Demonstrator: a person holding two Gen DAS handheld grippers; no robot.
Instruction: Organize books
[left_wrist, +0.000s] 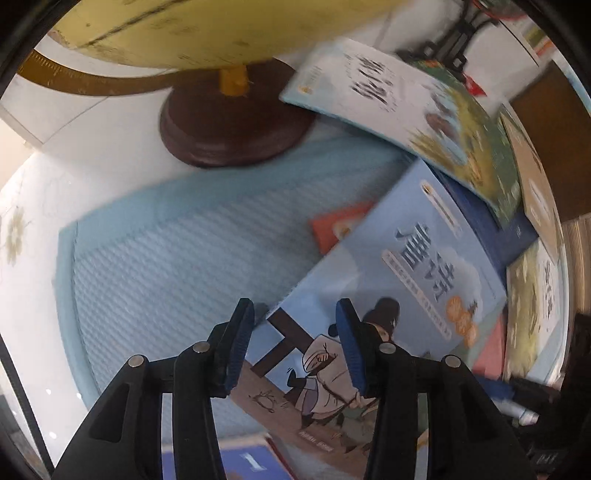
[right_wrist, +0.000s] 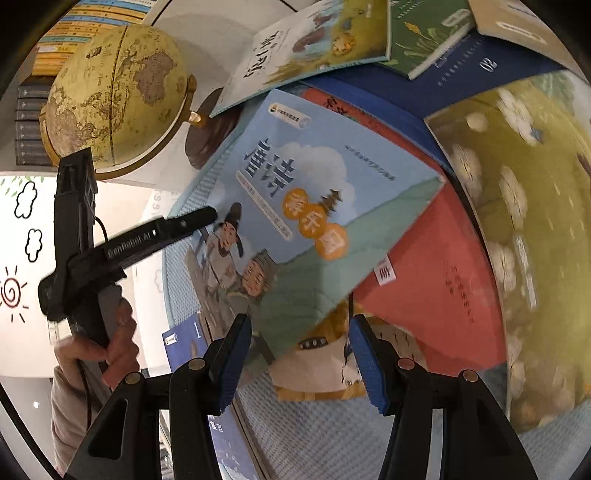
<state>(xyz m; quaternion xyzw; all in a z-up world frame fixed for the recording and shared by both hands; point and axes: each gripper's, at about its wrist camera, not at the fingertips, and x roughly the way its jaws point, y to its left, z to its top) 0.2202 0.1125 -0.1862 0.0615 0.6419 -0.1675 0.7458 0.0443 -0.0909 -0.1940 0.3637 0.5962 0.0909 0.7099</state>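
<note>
My left gripper (left_wrist: 295, 350) and right gripper (right_wrist: 301, 363) both hang open and hold nothing, and the books (right_wrist: 317, 177) lie in a messy heap on the blue mat (left_wrist: 177, 240) near the globe (right_wrist: 114, 96), so nearly all the tidying is left.

Both wrist views look steeply down, close over the same light-blue book (left_wrist: 402, 266) (right_wrist: 317, 192).

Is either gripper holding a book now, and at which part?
Neither. The left gripper and right gripper stand open above the light-blue illustrated book, gripping nothing.
</note>
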